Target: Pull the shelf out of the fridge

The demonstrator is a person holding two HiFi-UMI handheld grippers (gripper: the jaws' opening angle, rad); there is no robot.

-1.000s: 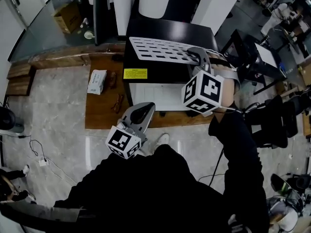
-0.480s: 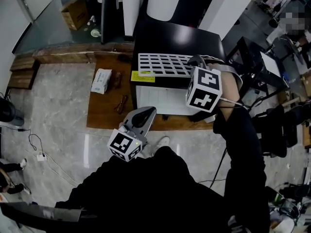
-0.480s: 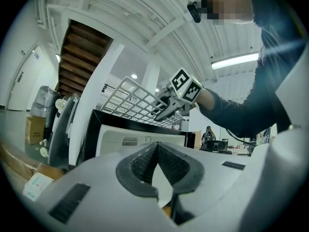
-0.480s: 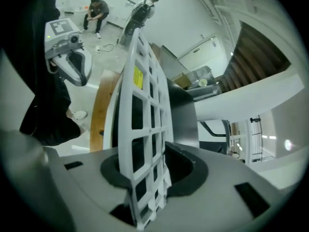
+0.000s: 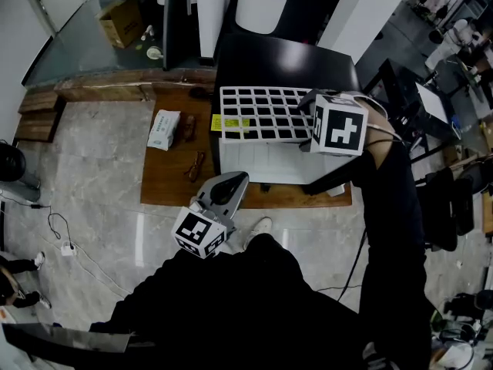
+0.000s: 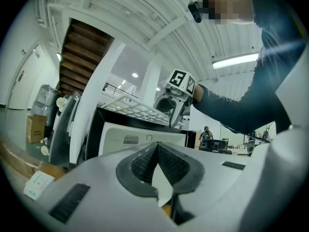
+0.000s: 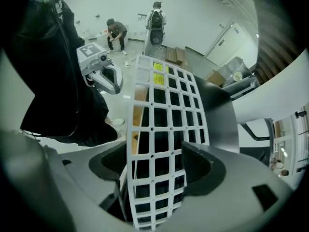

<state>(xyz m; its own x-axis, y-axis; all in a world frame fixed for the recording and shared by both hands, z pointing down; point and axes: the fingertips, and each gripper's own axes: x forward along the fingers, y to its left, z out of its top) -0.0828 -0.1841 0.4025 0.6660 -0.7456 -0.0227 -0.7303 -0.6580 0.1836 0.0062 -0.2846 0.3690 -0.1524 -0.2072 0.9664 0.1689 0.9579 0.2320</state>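
My right gripper [image 5: 314, 106] just opened wide, shelf [image 5: 262, 114] loose between jaws on fridge [image 5: 285, 56]; I back off straight, no snagging.

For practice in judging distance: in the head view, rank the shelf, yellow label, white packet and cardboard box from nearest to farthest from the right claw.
Jaws of the right claw have just been opening, the shelf between them.
1. Shelf, atop the fridge.
2. Yellow label, at the shelf's left edge.
3. White packet, further left, on the wooden platform.
4. Cardboard box, far upper left.
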